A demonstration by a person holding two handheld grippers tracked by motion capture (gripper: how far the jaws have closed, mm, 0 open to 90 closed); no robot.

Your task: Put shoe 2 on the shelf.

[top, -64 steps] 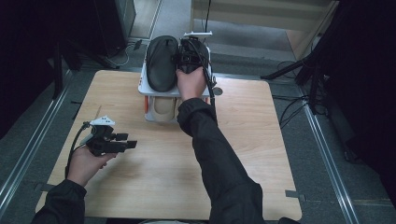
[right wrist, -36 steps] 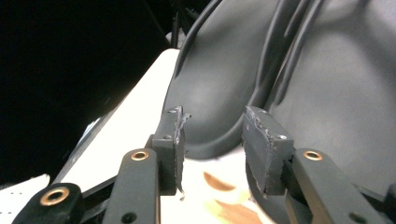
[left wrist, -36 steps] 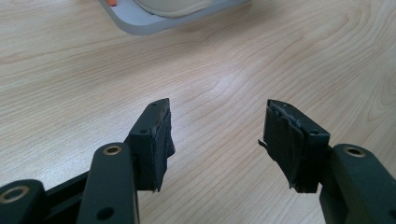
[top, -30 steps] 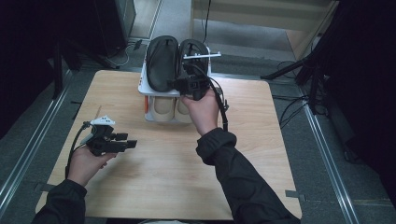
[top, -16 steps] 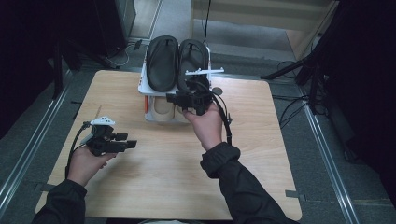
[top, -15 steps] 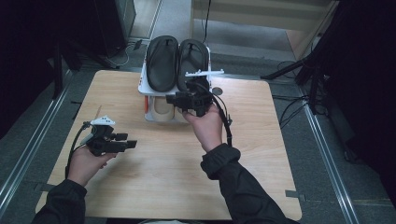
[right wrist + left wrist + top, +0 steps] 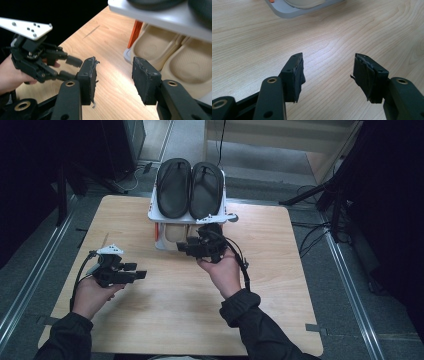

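Gaping empty, right gripper nears rack edge — left gripper spread, table open.

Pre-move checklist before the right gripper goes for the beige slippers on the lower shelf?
1. Right gripper open: ok. Its fingers stand apart with nothing between them, and have just been opening.
2. Aimed at target: ok. In the right gripper view the fingers point toward the beige slippers on the lower tier.
3. Contact with slippers: not yet; bare tabletop lies between.
4. Top shelf clearance: cannot tell. The white shelf with the black slippers overhangs the entry.
5. Left gripper out of the way: ok. Open, over the table, apart from the rack.
6. Rack steady: cannot tell.
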